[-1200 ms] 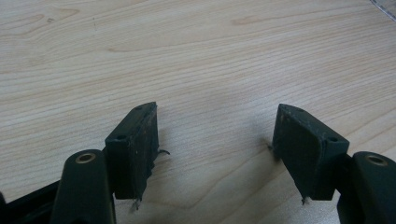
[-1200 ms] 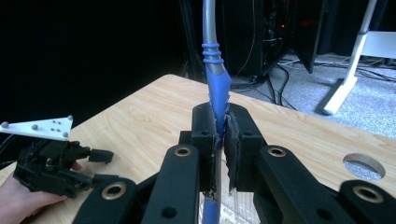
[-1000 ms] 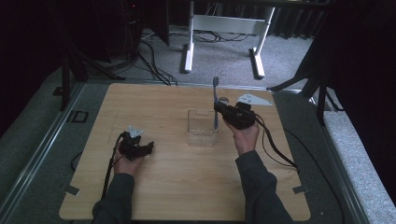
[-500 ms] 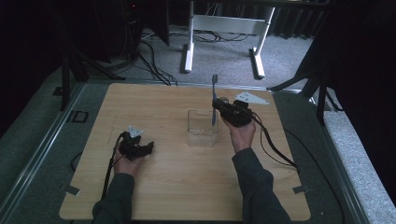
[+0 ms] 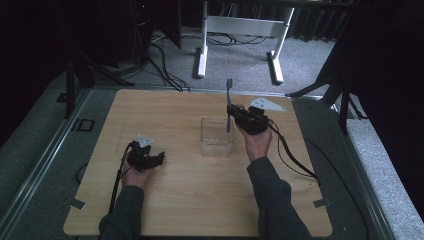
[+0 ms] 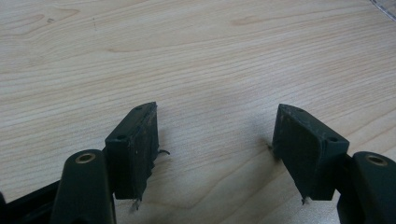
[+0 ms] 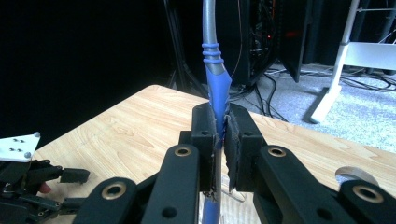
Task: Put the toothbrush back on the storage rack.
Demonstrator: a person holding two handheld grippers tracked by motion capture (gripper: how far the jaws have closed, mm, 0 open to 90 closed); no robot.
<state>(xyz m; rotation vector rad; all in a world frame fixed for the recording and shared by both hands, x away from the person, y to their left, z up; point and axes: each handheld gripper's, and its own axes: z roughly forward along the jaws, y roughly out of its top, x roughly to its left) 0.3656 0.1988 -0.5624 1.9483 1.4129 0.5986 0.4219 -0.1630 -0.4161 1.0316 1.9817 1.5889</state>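
R gripper (image 5: 231, 111) jaws clamped mid-handle on upright toothbrush (image 5: 229, 95), at 12 o'clock above clear box (image 5: 216, 142). Judged light, stiff, slippery. L gripper (image 5: 150, 159) jaws wide, empty.

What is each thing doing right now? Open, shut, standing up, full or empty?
Right gripper: shut on the toothbrush.
Toothbrush: upright, head on top, lower end at the clear box.
Clear box: open on top, on the table.
Left gripper: open, holding nothing, low over the table.

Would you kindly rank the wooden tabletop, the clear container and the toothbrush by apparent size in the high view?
1. Wooden tabletop, by far the largest.
2. Clear container.
3. Toothbrush: as long as the container is wide, but far slimmer.
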